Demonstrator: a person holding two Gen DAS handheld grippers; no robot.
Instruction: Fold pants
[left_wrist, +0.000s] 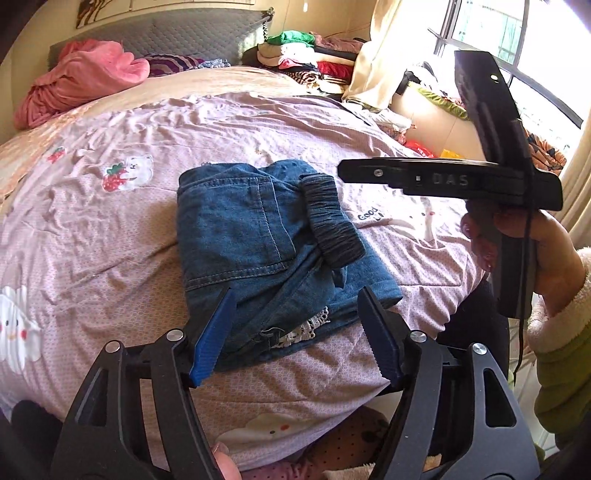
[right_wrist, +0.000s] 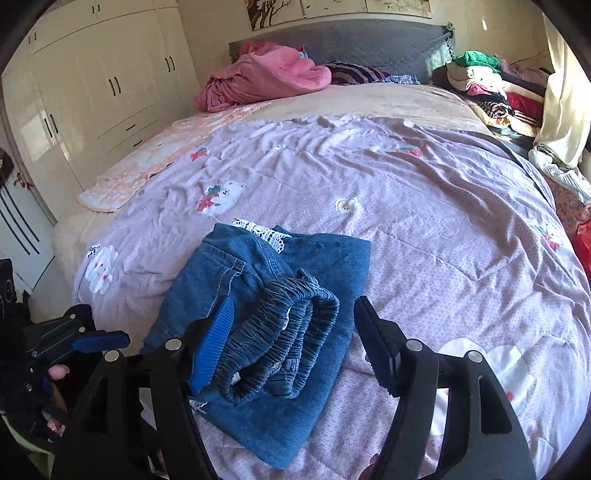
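Observation:
The blue denim pants (left_wrist: 258, 243) lie folded into a compact bundle on the pink bedspread (left_wrist: 129, 229), with the gathered elastic waistband (left_wrist: 330, 218) on top and white lace trim at one edge. My left gripper (left_wrist: 295, 332) is open, its blue pads either side of the bundle's near edge, holding nothing. In the right wrist view the pants (right_wrist: 266, 321) lie just ahead of my right gripper (right_wrist: 291, 343), which is open and empty above the waistband (right_wrist: 284, 347). The right gripper's body (left_wrist: 480, 177) shows in the left view, held in a hand.
A pink blanket (right_wrist: 258, 77) is heaped by the grey headboard. Piles of clothes (right_wrist: 491, 85) sit at the bed's far right corner. White wardrobes (right_wrist: 92, 92) stand along the left wall. A window and curtain (left_wrist: 517, 55) are on the right.

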